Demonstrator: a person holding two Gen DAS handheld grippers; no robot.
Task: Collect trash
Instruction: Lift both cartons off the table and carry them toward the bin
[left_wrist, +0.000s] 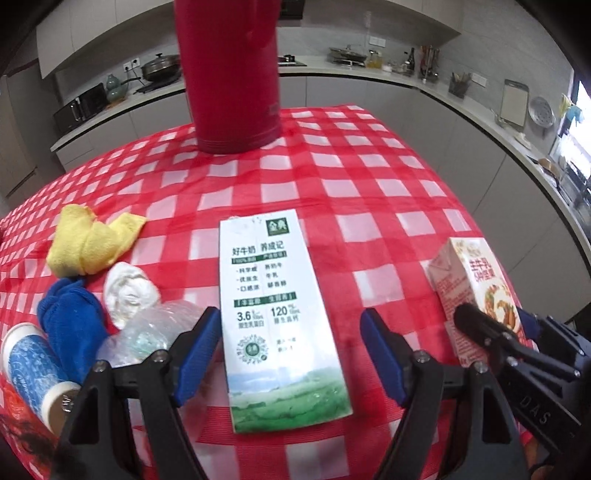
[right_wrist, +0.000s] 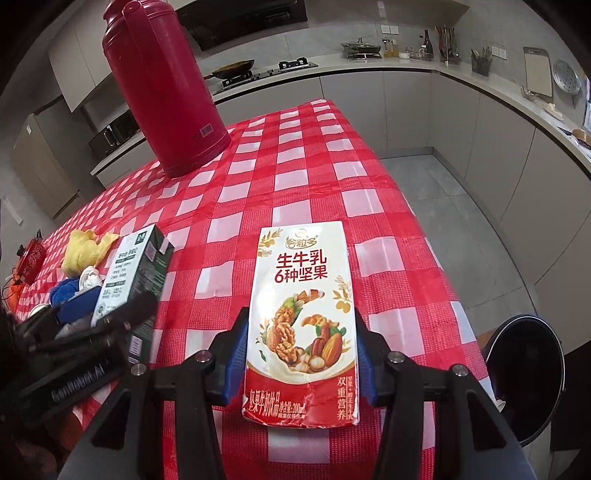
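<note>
White-and-green milk carton (left_wrist: 275, 317) lay between the left gripper's (left_wrist: 290, 350) spread fingers, untouched; the right gripper's (right_wrist: 301, 354) fingers clamped the red-and-white nut-milk carton (right_wrist: 303, 317).

The green and white milk carton (left_wrist: 280, 314) lies flat on the desk (left_wrist: 369, 184), label up. The red and white nut milk carton (right_wrist: 303, 325) lies just right of it, creased at its lower end. Left of the green carton sit a crumpled white paper ball (left_wrist: 127, 291) and a crushed clear plastic bottle (left_wrist: 147, 332), touching each other.
</note>
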